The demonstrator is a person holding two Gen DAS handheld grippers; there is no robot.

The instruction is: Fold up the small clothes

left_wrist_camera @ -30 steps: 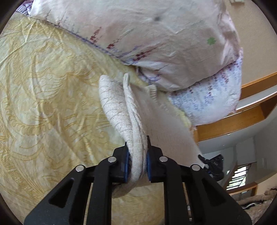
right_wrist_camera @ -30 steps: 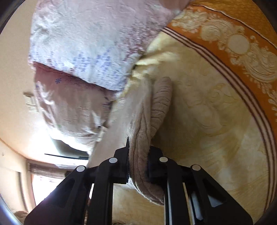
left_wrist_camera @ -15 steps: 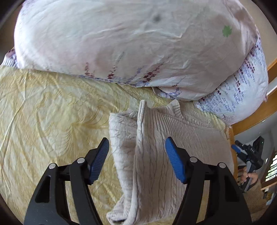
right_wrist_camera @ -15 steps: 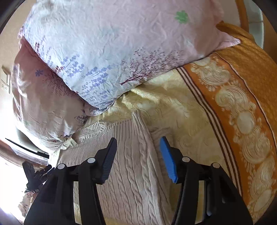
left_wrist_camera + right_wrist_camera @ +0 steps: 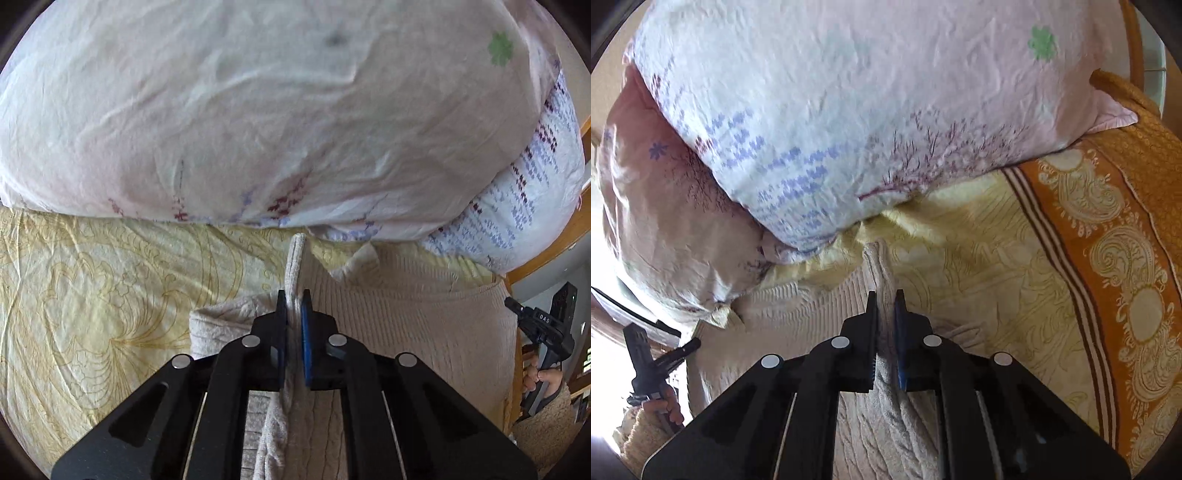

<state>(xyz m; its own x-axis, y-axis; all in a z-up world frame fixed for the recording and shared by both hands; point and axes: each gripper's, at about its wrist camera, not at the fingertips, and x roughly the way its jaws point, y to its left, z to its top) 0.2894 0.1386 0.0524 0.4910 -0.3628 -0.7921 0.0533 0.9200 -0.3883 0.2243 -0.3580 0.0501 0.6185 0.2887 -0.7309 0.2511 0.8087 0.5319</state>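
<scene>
A beige cable-knit sweater [image 5: 406,332] lies spread on a bed covered by a pale yellow bedspread [image 5: 92,314] with a swirling gold pattern. The sweater sits near the head of the bed, its ribbed upper edge just beside two stacked pillows.

In the left wrist view, the left gripper [image 5: 294,314] has its jaws closed on a thin raised ridge of the sweater's knit, pinched between the blue pads [image 5: 306,343]. The ridge stands up ahead of the fingertips and points toward the pillows. A large pink floral pillow [image 5: 258,110] fills the upper part of this view, with a second, white pillow [image 5: 535,206] printed in purple under it on the right. At the bed's right edge, a person's hand holds the other gripper's handle.

In the right wrist view, the right gripper [image 5: 885,314] is likewise clamped on a raised fold of the sweater [image 5: 798,314], which lies flat to the left of the fold. The bedspread's orange patterned border [image 5: 1108,258] runs along the bed's right edge. A wooden bed frame [image 5: 554,251] shows past the pillows.
</scene>
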